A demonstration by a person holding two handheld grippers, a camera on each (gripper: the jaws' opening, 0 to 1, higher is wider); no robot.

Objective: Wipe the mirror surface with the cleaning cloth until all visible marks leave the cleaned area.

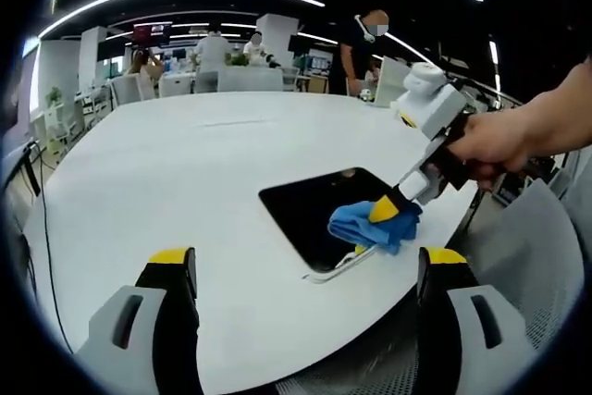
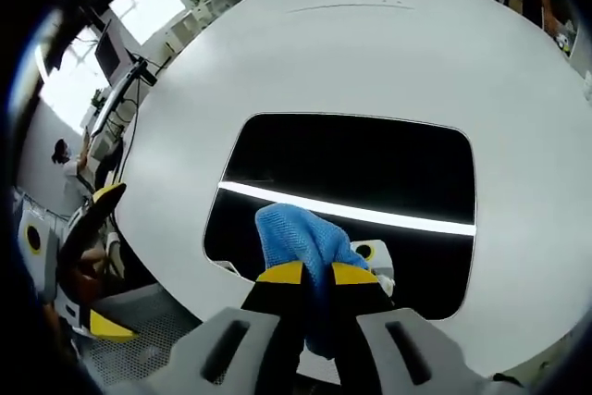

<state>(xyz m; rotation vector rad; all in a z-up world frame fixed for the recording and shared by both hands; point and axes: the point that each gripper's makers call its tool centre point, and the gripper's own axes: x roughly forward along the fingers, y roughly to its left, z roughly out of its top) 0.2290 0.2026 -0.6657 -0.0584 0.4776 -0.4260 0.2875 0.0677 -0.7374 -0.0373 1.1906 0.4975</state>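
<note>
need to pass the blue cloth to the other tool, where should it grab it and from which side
Judging by how it lies, grip the free bunched end of the blue cloth that sticks out past the right tool, which is shut on its near end. Come down from above over the mirror: the cloth rests on the flat glass, so a side approach would likely scrape. The left tool is open.

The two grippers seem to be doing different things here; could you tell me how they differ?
The right gripper is shut on the blue cloth over the mirror; the left gripper is open, holding nothing. The right reaches over the mirror; the left hangs above the table edge, short of it. Both have yellow-tipped jaws.
</note>
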